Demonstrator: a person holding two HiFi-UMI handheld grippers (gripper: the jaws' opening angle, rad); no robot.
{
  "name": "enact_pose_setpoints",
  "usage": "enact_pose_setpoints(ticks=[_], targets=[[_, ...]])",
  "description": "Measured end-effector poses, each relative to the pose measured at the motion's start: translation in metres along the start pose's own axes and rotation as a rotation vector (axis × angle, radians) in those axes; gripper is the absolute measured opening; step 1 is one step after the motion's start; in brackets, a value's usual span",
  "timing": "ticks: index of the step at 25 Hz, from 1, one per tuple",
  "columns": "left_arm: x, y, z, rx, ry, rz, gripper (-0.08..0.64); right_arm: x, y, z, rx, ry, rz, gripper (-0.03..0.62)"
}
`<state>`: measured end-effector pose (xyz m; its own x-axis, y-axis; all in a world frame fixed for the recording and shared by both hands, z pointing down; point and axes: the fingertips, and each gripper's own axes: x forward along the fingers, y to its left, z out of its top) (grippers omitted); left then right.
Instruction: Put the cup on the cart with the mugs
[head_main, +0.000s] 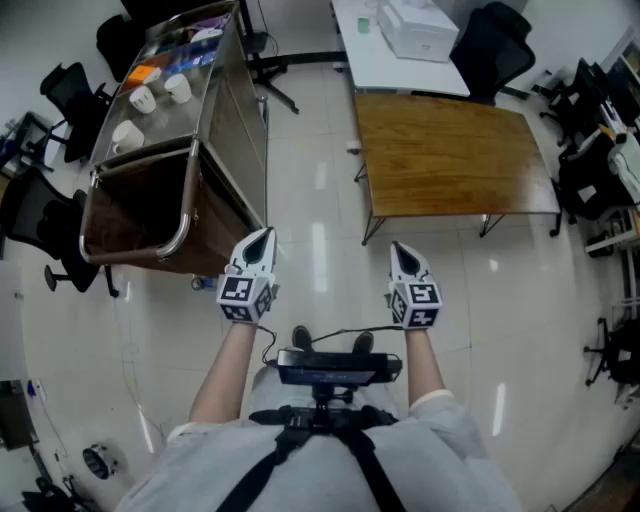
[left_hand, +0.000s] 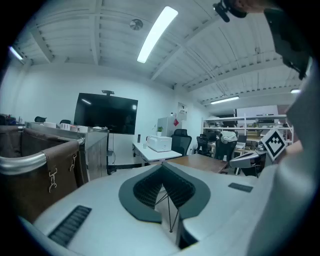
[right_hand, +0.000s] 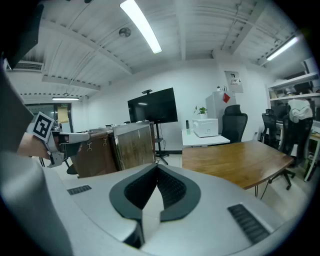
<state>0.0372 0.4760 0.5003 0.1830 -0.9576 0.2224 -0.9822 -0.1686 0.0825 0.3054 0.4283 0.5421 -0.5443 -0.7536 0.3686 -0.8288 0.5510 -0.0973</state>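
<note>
A steel cart (head_main: 215, 120) stands at the upper left of the head view, with a brown bag hung on its near end. Three white mugs (head_main: 143, 99) sit on its top shelf, one of them nearer me (head_main: 127, 136). Both grippers hang over the bare floor in front of me, short of the cart. My left gripper (head_main: 258, 240) is shut with nothing in it, just off the cart's near right corner. My right gripper (head_main: 399, 250) is also shut and empty. In the left gripper view the jaws (left_hand: 161, 167) meet; the right gripper's jaws (right_hand: 156, 167) meet too.
A wooden table (head_main: 445, 155) stands ahead on the right, and behind it a white table (head_main: 375, 55) carries a printer (head_main: 418, 28). Black office chairs (head_main: 55, 90) ring the room. An orange item (head_main: 143, 73) lies further back on the cart. Glossy floor runs between cart and table.
</note>
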Motion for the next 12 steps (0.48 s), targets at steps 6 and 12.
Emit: enact_pose_setpoints(ticks=[6, 12], targets=[[0.007, 0.016, 0.010, 0.007, -0.003, -0.015, 0.005, 0.019, 0.022, 0.002, -0.014, 0.007, 0.005, 0.006], [0.022, 0.029, 0.019, 0.036, 0.001, -0.071, 0.005, 0.041, 0.042, 0.012, -0.017, 0.004, -0.001, 0.006]])
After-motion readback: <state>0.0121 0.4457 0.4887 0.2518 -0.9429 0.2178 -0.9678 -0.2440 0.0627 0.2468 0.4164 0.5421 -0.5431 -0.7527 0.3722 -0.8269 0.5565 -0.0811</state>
